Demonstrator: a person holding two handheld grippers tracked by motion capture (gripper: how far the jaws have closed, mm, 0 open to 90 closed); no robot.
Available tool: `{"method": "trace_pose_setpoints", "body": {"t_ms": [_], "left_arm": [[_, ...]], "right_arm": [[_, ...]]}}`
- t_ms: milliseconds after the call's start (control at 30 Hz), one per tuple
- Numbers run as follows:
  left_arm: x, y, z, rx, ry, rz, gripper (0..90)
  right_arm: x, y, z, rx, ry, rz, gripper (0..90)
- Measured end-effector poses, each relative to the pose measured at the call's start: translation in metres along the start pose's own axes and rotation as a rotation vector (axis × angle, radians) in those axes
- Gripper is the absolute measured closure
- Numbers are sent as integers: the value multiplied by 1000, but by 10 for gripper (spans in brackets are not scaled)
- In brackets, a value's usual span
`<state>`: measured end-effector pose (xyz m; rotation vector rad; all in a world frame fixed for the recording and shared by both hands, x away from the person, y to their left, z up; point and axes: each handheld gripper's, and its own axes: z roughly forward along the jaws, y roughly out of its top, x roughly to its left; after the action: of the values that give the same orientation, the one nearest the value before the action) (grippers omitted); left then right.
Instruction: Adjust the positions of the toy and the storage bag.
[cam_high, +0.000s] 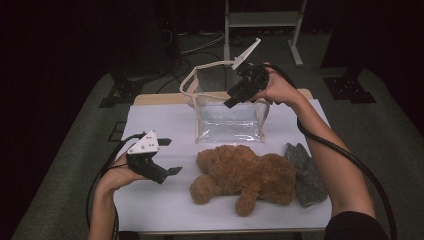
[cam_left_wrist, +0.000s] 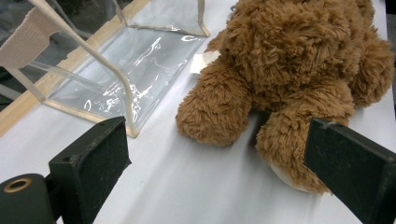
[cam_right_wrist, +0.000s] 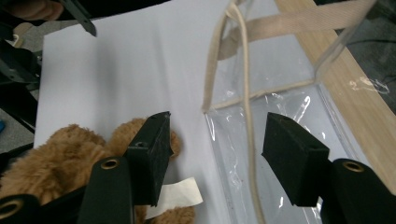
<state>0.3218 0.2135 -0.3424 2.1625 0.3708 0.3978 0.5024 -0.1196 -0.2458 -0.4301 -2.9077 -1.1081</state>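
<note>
A brown plush bear (cam_high: 245, 172) lies on the white table cover, in front of a clear plastic bag (cam_high: 227, 122) with beige trim that stands open. My left gripper (cam_high: 172, 156) hovers just left of the bear, jaws open and holding nothing. In the left gripper view the bear (cam_left_wrist: 289, 60) lies ahead between the jaws, which stand wide, and the bag (cam_left_wrist: 135, 60) is at the left. My right gripper (cam_high: 231, 97) hangs over the bag's upper right rim. Its jaws (cam_right_wrist: 217, 130) are open above the bag's edge and a beige strap (cam_right_wrist: 247, 116), and the pads touch nothing.
A grey felt piece (cam_high: 306, 172) lies right of the bear. A white label (cam_right_wrist: 177, 198) sticks out from the bear. The wooden table edge (cam_right_wrist: 359, 98) runs behind the bag. Dark floor, cables and a metal stand (cam_high: 260, 20) lie beyond the table.
</note>
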Motion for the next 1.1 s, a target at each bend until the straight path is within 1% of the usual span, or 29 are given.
{"method": "trace_pose_setpoints", "body": {"t_ms": [100,167,200,233,333,367,400,433,467,500,633,667,767,867,1100], "left_arm": [[0,0,-2,-4,3,-1,61],[0,0,-3,-6,4,-3,61],[0,0,-3,-6,4,-3,61],[0,0,-3,-6,3,-3,61],[0,-1,-2,-7,2,-3,61],[0,-1,-3,-4,1,-2,61],[-1,-1,-3,-5,1,-2,61],[0,0,-4,-4,1,0,61],[0,-1,-4,-5,1,1,61],[0,0,-5,-5,6,4,61],[0,-1,-6,-7,4,5,61],[0,-1,-6,-6,4,4,61],[0,-1,-6,-7,6,5,61],[0,-1,-7,-7,7,2,61],[0,-1,-10,-13,12,3,61]], "right_arm": [[-6,-3,3,8,-3,14,435],[-8,-5,4,23,-3,25,493],[-9,-6,5,28,-1,29,504],[-10,-7,6,29,-11,26,514],[-12,-10,6,34,-21,30,559],[-12,-10,6,36,-23,34,587],[-13,-11,6,38,-19,36,599],[-14,-11,7,38,-24,40,605],[-14,-12,7,40,-25,44,636],[-14,-13,7,44,-17,48,649],[-14,-15,9,56,-29,51,713],[-14,-16,10,58,-27,57,751],[-14,-18,12,71,-23,72,823],[-13,-18,12,73,-32,78,857],[-8,-18,11,90,-35,85,866]]}}
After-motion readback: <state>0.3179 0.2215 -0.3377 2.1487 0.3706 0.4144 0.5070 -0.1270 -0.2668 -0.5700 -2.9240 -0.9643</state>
